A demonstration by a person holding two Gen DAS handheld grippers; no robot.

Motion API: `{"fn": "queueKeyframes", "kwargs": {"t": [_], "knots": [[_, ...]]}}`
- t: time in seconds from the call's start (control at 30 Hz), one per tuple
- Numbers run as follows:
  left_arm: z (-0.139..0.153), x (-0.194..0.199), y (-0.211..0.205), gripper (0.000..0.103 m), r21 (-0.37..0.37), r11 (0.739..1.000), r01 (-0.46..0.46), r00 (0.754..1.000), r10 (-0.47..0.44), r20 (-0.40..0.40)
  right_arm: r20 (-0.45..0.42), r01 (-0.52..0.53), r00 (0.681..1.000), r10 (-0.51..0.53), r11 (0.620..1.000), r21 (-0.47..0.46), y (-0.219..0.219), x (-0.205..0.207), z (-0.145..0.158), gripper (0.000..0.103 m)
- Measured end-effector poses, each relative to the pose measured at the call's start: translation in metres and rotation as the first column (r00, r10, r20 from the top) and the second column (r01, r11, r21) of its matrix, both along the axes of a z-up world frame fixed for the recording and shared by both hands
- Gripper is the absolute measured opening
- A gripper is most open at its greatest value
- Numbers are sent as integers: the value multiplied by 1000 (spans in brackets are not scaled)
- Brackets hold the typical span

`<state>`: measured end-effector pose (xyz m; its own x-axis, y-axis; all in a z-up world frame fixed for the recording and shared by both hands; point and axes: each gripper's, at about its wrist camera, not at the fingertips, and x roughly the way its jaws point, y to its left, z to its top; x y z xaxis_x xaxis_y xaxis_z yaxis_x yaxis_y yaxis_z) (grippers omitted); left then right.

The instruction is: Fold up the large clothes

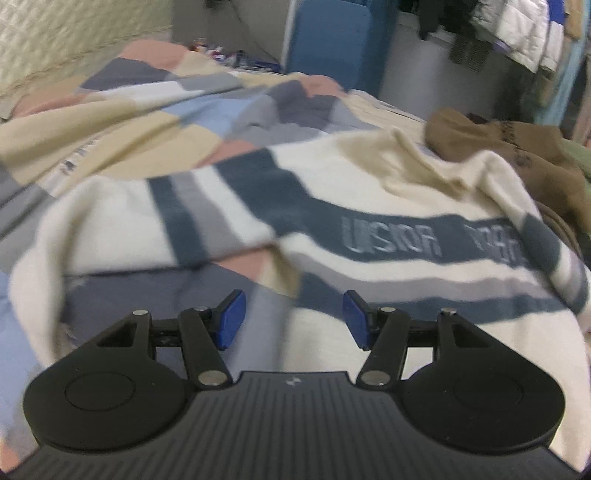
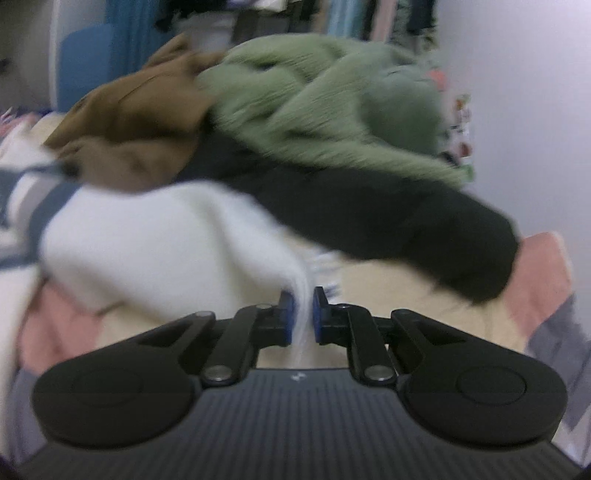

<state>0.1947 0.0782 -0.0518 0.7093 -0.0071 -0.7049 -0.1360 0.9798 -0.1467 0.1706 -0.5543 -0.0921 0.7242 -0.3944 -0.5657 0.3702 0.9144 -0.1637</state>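
A cream sweater with dark blue and grey stripes and grey lettering lies spread on the bed in the left wrist view. My left gripper is open and empty, hovering just above the sweater's lower edge. In the right wrist view my right gripper is shut on a white fold of the same sweater, with the cloth pinched between its blue pads. The view is blurred.
The bed has a patchwork cover of beige, pink, blue and grey. A pile of clothes lies to the right: a brown garment, a green fleece and a black one. A blue chair and hanging clothes stand behind.
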Motion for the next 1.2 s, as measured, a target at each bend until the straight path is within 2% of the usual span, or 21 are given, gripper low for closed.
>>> {"fn": "queueKeyframes", "kwargs": {"t": [0.13,0.37,0.47,0.57,0.73,0.87,0.97,1.1,1.2], "knots": [[-6,-10,-16,64,-32,999,37,999,-37,-20,28,59,998,-59,998,9,-38,2,15,12],[-23,-42,7,64,-148,989,-2,994,-14,-104,102,201,972,-211,975,99,-98,10,29,12],[-35,-53,17,64,-211,977,-29,986,-6,-166,90,262,957,-275,957,127,-121,13,20,12],[-47,-61,24,64,-290,956,-52,977,-11,-212,15,270,961,-276,948,171,-130,20,0,12],[-59,-72,26,64,-353,932,-81,968,-11,-251,4,217,975,-221,959,183,-109,16,-17,17],[-58,-78,25,64,-390,918,-79,971,-18,-239,-7,197,980,-201,953,229,-95,10,-6,36],[-53,-84,24,64,-405,911,-81,977,-7,-211,11,139,989,-147,959,247,-79,4,18,49],[-45,-90,27,64,-455,888,-69,988,-2,-154,55,37,997,-55,958,283,-44,-3,64,49],[-38,-91,26,63,-474,878,-68,993,12,-121,89,-50,996,26,956,288,-2,-9,101,49]]}}
